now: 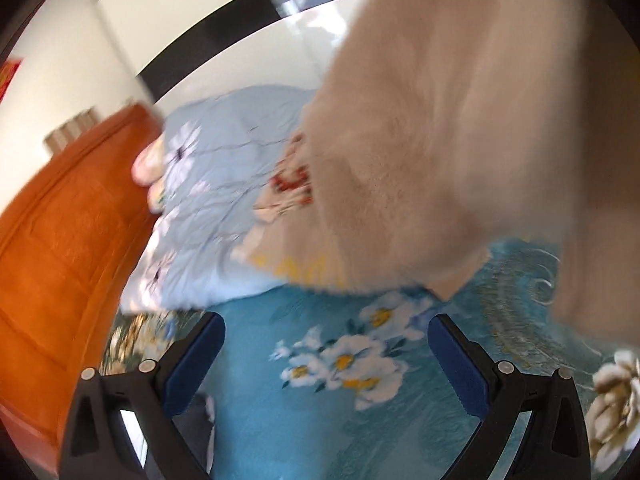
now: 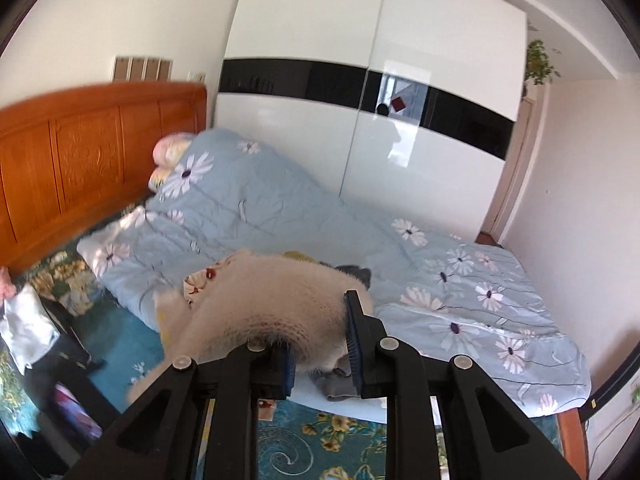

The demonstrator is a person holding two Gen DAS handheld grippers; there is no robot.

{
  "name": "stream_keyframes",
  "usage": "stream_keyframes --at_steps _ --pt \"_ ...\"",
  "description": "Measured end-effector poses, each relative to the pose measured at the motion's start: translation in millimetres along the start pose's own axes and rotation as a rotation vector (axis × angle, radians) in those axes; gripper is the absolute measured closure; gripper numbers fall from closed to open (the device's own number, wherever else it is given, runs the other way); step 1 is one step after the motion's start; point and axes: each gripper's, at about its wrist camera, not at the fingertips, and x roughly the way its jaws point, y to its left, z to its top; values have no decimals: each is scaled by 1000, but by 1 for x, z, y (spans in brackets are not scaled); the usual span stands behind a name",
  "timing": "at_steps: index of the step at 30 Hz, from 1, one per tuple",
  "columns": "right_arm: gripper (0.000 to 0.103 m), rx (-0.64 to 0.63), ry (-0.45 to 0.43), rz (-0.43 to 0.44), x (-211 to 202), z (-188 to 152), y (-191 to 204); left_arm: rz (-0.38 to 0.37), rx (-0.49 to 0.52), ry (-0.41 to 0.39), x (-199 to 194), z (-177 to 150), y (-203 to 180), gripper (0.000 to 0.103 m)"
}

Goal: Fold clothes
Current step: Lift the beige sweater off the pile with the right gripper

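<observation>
Fleece pinched over the bed
Our right gripper (image 2: 320, 344) pinches the cream fleece garment (image 2: 272, 304); our left gripper (image 1: 324, 344) gapes, with the fleece at one o'clock.

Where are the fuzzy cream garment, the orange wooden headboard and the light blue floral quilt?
fuzzy cream garment (image 2: 276, 304): right wrist view, mid pile above the fingers.
orange wooden headboard (image 2: 88, 156): right wrist view, carved centre panel.
light blue floral quilt (image 2: 304, 220): right wrist view, plain middle stretch.

Left tongs (image 1: 326, 364) gape over bare teal sheet (image 1: 256, 328); beige fleece (image 1: 460, 140) blocks upper right, quilt (image 1: 224, 200) and headboard (image 1: 60, 240) block left.
</observation>
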Motion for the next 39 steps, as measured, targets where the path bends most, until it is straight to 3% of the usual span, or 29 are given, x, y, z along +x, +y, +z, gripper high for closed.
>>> stream_keyframes --at_steps 6,14,17,19,21,23,24,28,31,35,39 --pt "81 26 -15 14 -18 10 -18 -60 152 -108 -17 8 -66 3" --pt "81 114 -24 25 -27 14 -48 -111 260 -117 -29 6 -127 11" --pt "81 112 -33 25 -32 16 -52 -95 258 -96 -23 7 -138 32" --pt "81 100 -35 23 -35 15 -54 -108 209 -70 -19 11 -131 59" --pt "81 102 -33 11 -37 11 -61 -177 112 -40 -16 17 -110 70" --pt "81 122 -25 1 -36 8 -71 -179 47 -42 -18 21 -89 81" --pt "81 131 -22 -5 -35 6 -76 -178 16 -44 -18 23 -78 91" --pt "81 163 -7 -28 -38 -2 -96 -171 -150 -52 -25 37 -24 94" --pt "81 163 -7 -60 -49 -9 -112 -147 -232 -116 -50 56 20 95" --pt "81 189 -9 -70 -75 -19 -135 -179 -261 -213 -99 72 62 95" --pt "81 176 26 -63 -115 -42 -151 -255 -234 -243 -153 63 78 95"
